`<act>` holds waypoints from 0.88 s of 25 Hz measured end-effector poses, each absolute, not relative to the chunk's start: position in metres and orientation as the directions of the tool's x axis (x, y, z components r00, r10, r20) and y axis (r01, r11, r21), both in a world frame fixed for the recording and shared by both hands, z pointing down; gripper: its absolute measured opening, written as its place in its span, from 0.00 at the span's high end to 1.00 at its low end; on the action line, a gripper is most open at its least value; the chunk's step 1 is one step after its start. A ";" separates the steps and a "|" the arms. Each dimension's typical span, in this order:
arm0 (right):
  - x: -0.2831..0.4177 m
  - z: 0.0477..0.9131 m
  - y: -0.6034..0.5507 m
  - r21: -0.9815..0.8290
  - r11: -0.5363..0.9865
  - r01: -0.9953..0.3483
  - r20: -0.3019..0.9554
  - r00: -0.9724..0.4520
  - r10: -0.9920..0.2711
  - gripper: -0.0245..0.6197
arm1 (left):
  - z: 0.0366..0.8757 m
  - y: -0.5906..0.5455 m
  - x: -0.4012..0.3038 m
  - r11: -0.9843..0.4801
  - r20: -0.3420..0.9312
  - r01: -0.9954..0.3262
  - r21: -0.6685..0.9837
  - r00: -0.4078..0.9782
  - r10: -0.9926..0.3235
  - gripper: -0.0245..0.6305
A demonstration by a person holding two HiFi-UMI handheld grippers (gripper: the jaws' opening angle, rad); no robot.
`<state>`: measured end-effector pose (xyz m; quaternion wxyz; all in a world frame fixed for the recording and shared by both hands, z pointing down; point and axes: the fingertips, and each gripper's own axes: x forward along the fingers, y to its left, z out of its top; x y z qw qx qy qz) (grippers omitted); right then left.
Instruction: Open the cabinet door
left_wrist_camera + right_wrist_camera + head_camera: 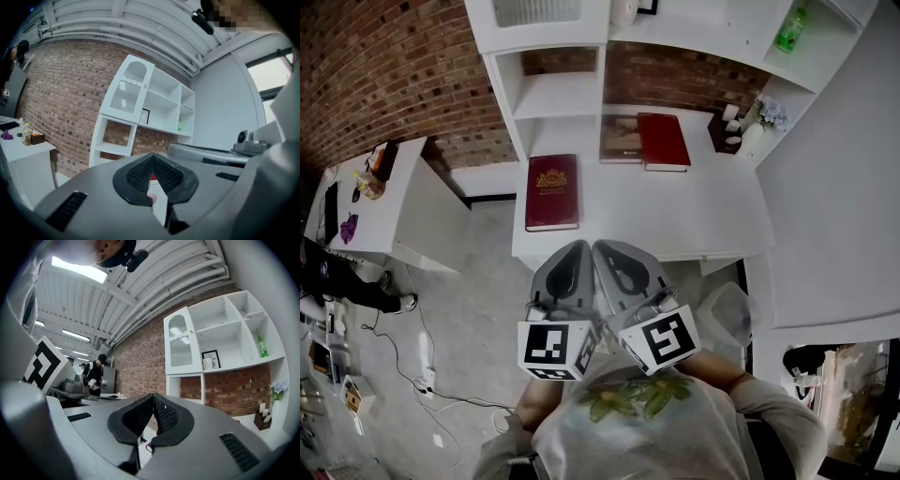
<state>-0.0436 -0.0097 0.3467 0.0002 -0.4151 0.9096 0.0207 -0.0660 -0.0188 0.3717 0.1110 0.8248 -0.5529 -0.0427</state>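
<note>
**A:** The left grey two-jaw gripper point(152, 158) has its black ribbed pads pressed together on nothing. The right grey two-jaw gripper point(153, 398) is the same, closed and empty.

**B:** And the door?

**A:** The white cabinet door with the arched ribbed-glass pane point(180, 344) is at the upper left of the tall white shelf unit point(551, 94). It is on the far side, well apart from both tools, and looks shut.

**B:** What could go wrong?

**A:** With the jaws closed, a tool would only bump the door edge instead of taking it. I see no handle, so pads on a smooth edge may slip. The white desk point(712, 220) lies between, so a long reach could brush the dark red hardcover book point(552, 191).

**B:** The pose?

**A:** Both tools are held level, side by side and almost touching. They are near the person's chest and point toward the far shelves.
</note>
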 end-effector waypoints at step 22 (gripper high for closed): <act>-0.047 0.325 -0.150 0.004 0.681 -0.732 -0.103 -0.678 -0.728 0.93 | 0.347 -0.159 -0.070 -0.360 0.030 -0.923 0.136 0.367 -0.930 0.95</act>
